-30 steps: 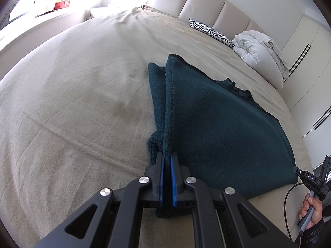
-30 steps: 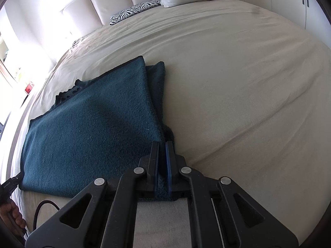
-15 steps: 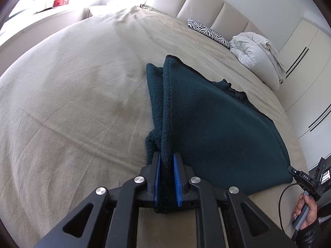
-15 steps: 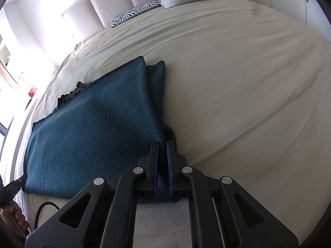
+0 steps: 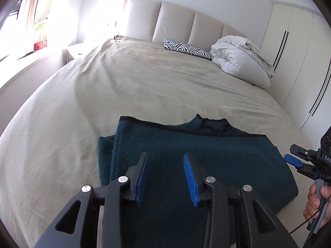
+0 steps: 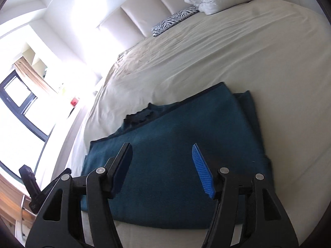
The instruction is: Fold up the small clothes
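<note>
Both tongs stood wide, holding nothing: left tongs (image 5: pixel 165 175), right tongs (image 6: pixel 162 165), above the sweater (image 5: pixel 206 165). It lay folded once on the bed (image 5: pixel 144 82), near edge. Fold looked set. Next, I judged: regrip one side for a second fold.

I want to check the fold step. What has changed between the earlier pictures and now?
Both grippers let go. The left gripper and the right gripper, each shut on an edge of the teal garment before, now stand open above it, drawn back and raised. The garment itself stayed folded flat on the bed, in the same place. The pillows did not move.
</note>
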Demonstrator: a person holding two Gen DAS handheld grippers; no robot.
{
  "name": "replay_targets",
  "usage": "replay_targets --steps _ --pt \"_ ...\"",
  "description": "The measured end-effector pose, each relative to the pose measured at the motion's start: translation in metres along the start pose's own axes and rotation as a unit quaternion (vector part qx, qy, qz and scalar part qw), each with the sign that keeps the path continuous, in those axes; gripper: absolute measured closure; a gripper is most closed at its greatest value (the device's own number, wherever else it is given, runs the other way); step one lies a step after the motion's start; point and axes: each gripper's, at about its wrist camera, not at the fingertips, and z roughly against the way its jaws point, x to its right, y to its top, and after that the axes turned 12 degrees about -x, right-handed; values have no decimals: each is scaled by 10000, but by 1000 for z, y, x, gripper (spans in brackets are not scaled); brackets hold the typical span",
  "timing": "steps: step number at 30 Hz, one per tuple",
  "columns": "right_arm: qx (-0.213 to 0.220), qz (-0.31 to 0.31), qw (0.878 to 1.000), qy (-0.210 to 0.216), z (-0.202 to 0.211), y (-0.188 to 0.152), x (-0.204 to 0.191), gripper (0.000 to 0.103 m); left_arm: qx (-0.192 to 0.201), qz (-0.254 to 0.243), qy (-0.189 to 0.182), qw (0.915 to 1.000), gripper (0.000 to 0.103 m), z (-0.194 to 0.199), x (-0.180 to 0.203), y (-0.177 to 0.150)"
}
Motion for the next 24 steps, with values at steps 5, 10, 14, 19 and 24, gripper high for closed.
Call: replay_targets --steps 5,10,14,19,24 --pt "-795 -55 9947 643 -96 32 -33 44 -344 117 390 9986 66 -62 -5 27" --pt "-945 -539 9920 645 -156 52 -12 62 -403 388 13 9984 65 -83 -37 12" --pt "-545 -1075 9890 860 -150 60 44 86 -358 422 -44 9985 65 -87 -39 11" --pt "54 -1849 9794 811 -114 62 108 102 -322 404 -22 9987 66 -86 -37 8" --pt "242 -1772 9838 -74 -70 57 98 91 -357 476 -108 9982 67 -44 -22 -6"
